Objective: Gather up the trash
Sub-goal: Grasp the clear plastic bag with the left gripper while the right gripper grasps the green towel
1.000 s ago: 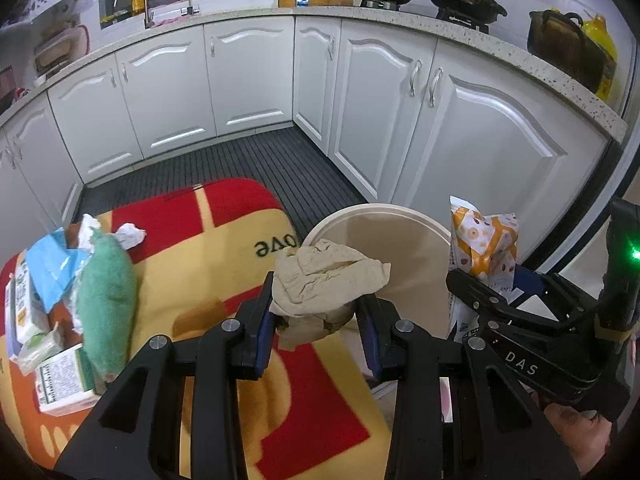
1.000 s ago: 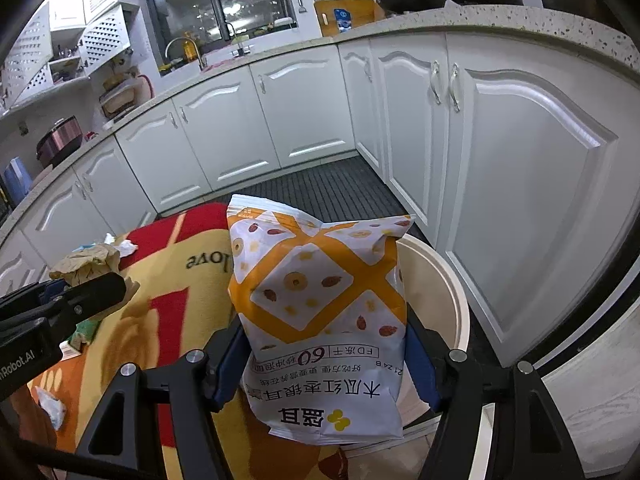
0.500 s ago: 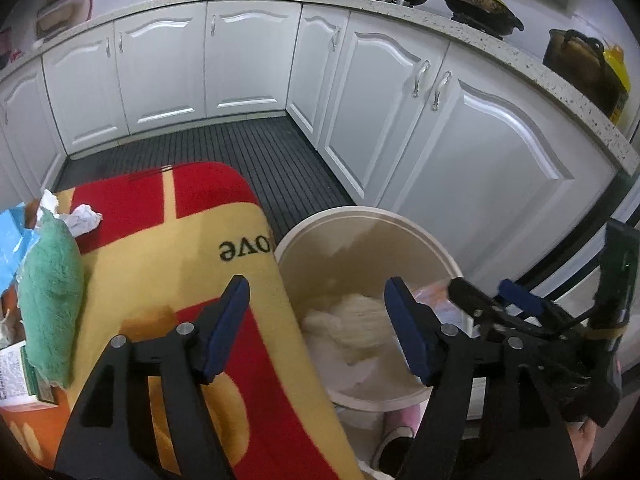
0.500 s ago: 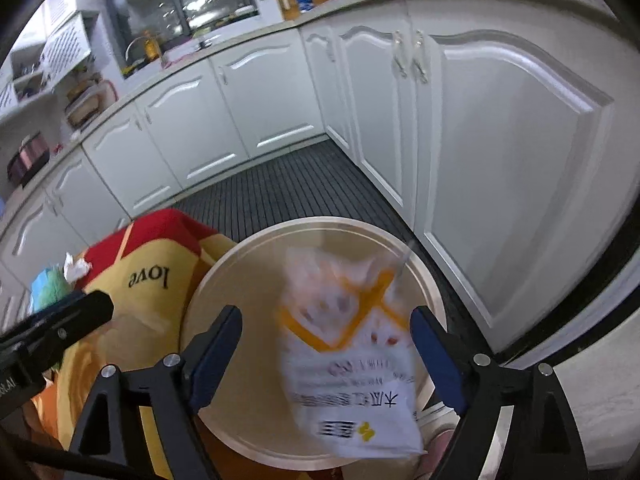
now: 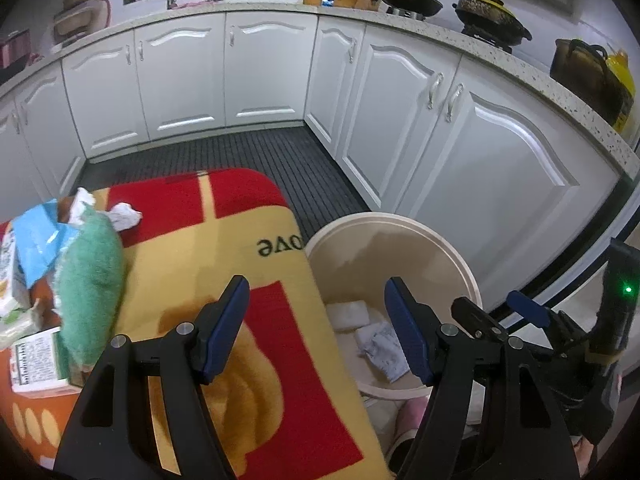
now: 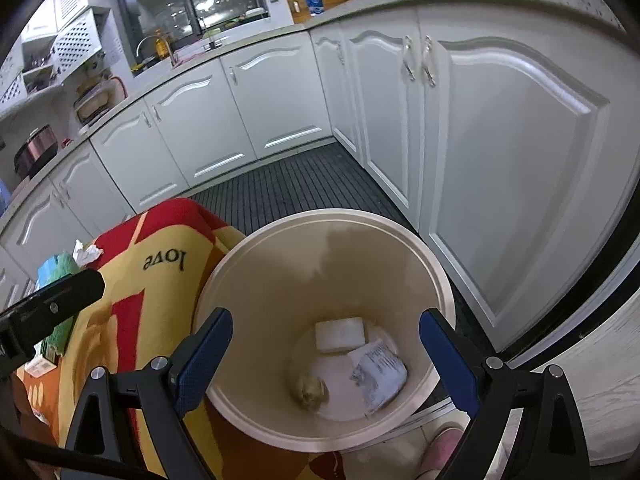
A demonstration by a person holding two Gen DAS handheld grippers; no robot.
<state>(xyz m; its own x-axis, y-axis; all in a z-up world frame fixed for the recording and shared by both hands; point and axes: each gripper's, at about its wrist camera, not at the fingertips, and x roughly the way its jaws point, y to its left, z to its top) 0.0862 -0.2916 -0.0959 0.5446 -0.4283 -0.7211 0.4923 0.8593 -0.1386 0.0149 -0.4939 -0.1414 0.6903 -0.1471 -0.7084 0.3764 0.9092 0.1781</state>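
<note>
A cream round bin stands on the floor beside the table; it also shows in the left wrist view. At its bottom lie a snack bag, a brown paper wad and a white pad. My right gripper is open and empty above the bin. My left gripper is open and empty over the table's edge by the bin. More trash lies at the table's left: a crumpled white tissue, a blue wrapper, a green cloth and small cartons.
The table has a red and yellow cover printed "love". White kitchen cabinets curve around a dark slatted floor. Pots stand on the counter. A pink slipper is below the bin.
Both grippers opened. The brown paper wad dropped from the left and the snack bag from the right; both now lie in the bin.
</note>
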